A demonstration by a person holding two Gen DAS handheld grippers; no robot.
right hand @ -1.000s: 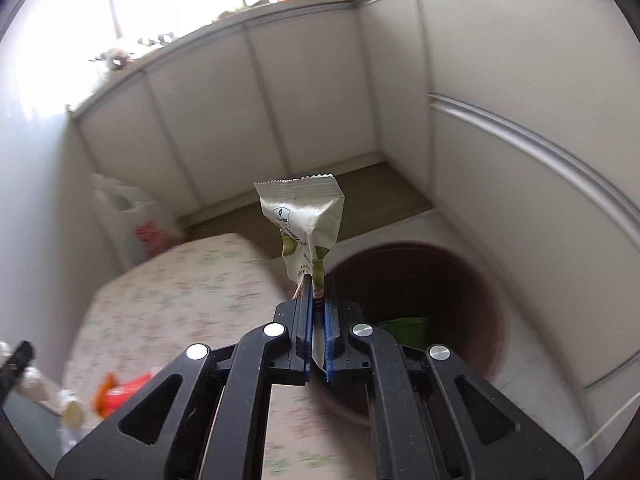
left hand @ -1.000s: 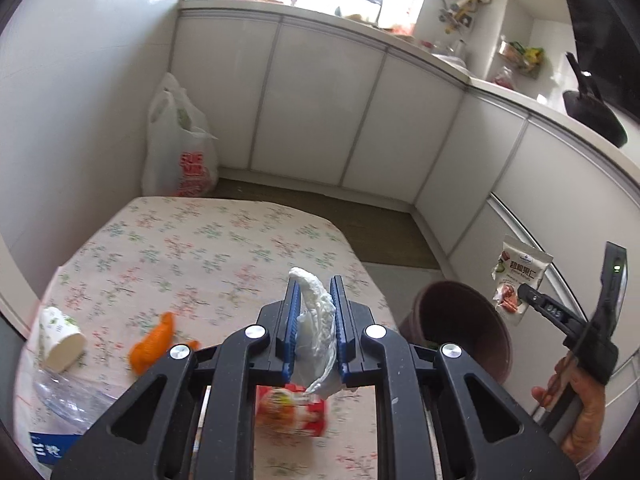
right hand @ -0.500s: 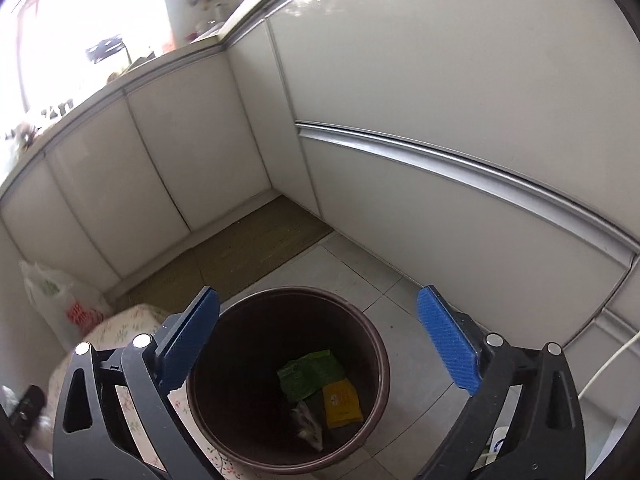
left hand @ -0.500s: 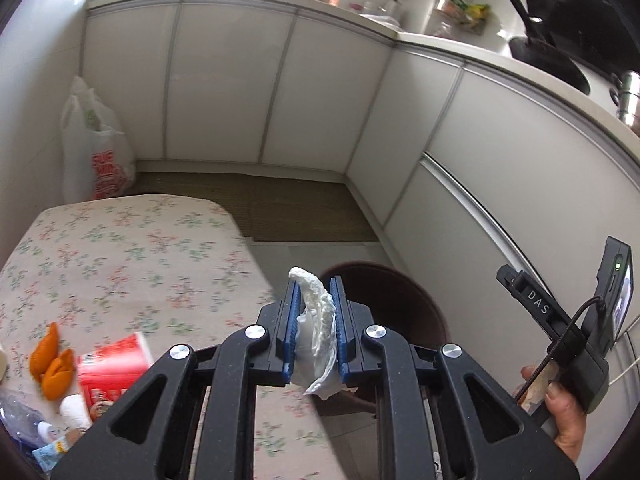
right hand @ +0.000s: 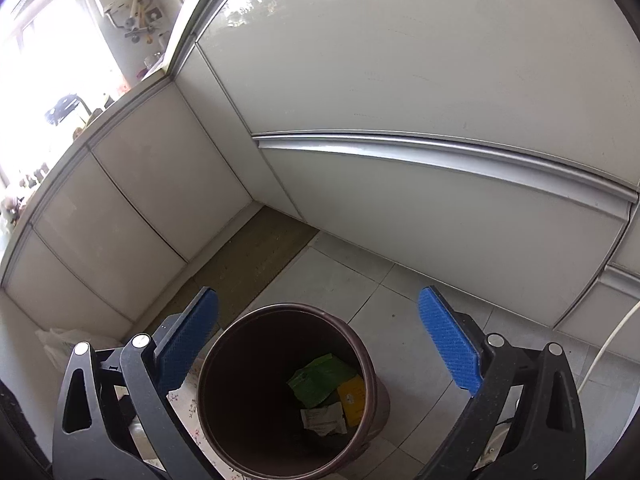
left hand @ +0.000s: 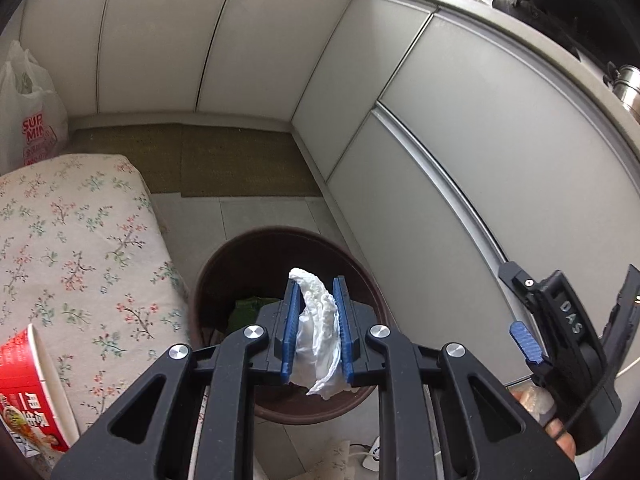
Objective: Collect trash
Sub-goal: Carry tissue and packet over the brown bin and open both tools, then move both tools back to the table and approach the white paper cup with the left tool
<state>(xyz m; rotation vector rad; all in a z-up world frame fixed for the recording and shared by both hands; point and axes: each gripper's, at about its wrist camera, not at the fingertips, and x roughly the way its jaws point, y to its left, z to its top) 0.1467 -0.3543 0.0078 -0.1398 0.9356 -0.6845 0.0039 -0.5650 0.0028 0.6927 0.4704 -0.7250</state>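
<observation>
My left gripper (left hand: 316, 292) is shut on a crumpled white tissue (left hand: 318, 332) and holds it above the brown trash bin (left hand: 240, 256) on the floor. My right gripper (right hand: 318, 324) is open and empty above the same bin (right hand: 216, 352). Inside the bin lie a green wrapper (right hand: 320, 376), a yellow packet (right hand: 352, 398) and a white wrapper (right hand: 322, 420). The right gripper also shows at the right edge of the left wrist view (left hand: 560, 332).
A table with a floral cloth (left hand: 68, 248) stands left of the bin, with a red noodle cup (left hand: 28, 396) at its near edge. A white plastic bag (left hand: 28, 112) sits on the floor by the cabinets (left hand: 460, 128). A white cable (right hand: 616, 328) runs at the right.
My left gripper has swung right from over the table to above the bin, tissue still held. My right gripper opened and dropped the white wrapper into the bin.
</observation>
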